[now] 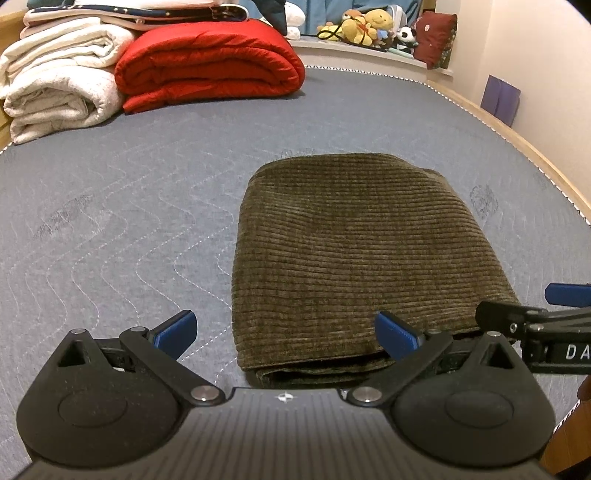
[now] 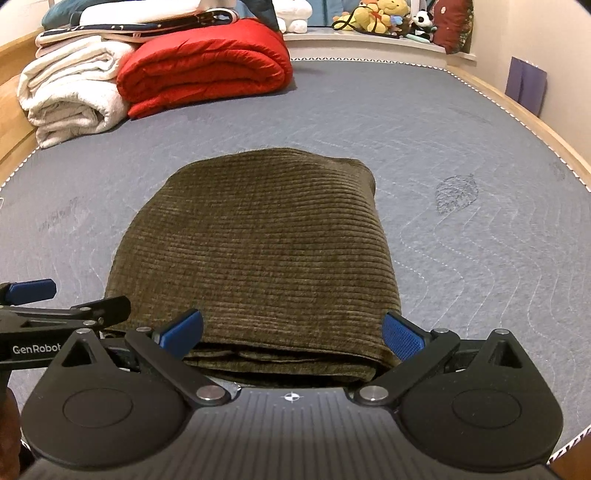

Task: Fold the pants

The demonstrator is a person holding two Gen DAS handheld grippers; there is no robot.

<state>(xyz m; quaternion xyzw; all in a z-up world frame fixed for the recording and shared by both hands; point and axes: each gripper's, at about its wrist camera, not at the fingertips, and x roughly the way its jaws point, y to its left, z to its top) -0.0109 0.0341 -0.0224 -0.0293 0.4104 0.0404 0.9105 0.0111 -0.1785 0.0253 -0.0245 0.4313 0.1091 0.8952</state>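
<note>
The olive-green corduroy pants (image 1: 354,251) (image 2: 255,251) lie folded into a compact, layered rectangle on the grey quilted mattress (image 1: 122,221) (image 2: 461,258). My left gripper (image 1: 286,334) stands open just before the bundle's near left corner, with nothing between its blue fingers (image 1: 177,330). My right gripper (image 2: 293,334) is open too, its blue fingers (image 2: 400,338) spanning the near folded edge without gripping it. Each gripper shows at the edge of the other's view: the right gripper (image 1: 535,317), the left gripper (image 2: 44,306).
A folded red quilt (image 1: 210,66) (image 2: 207,62) and stacked white blankets (image 1: 55,81) (image 2: 70,92) sit at the far left of the mattress. Plush toys (image 1: 369,26) line a far shelf. A wooden bed frame (image 1: 517,133) runs along the right, with a purple card (image 1: 500,99) against the wall.
</note>
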